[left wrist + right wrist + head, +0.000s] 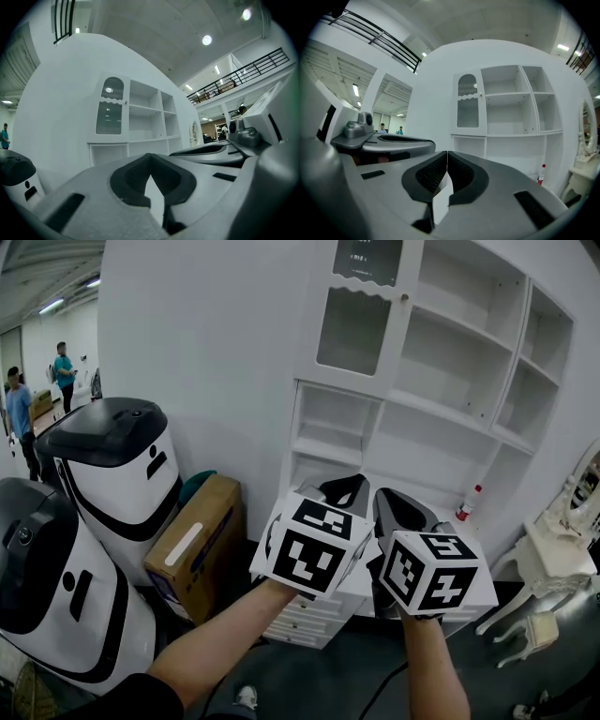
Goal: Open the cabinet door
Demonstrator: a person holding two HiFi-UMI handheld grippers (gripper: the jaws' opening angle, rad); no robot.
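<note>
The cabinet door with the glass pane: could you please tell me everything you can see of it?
The cabinet door is tall and white, seemingly painted wood, with an arched glass pane crossed by a scalloped white trim. A small knob sits on its right edge. It stands shut, upright, at the upper left of the white shelf unit, beside open shelves. Nothing touches it.

1. Cabinet door (354, 329): white frame, arched glazed panel with a scalloped trim across it, hanging upright.
2. State: shut, flush in the upper left section of the white cabinet (410, 381), beside open shelves.
3. Small knob (405, 297) on its right edge.
</note>
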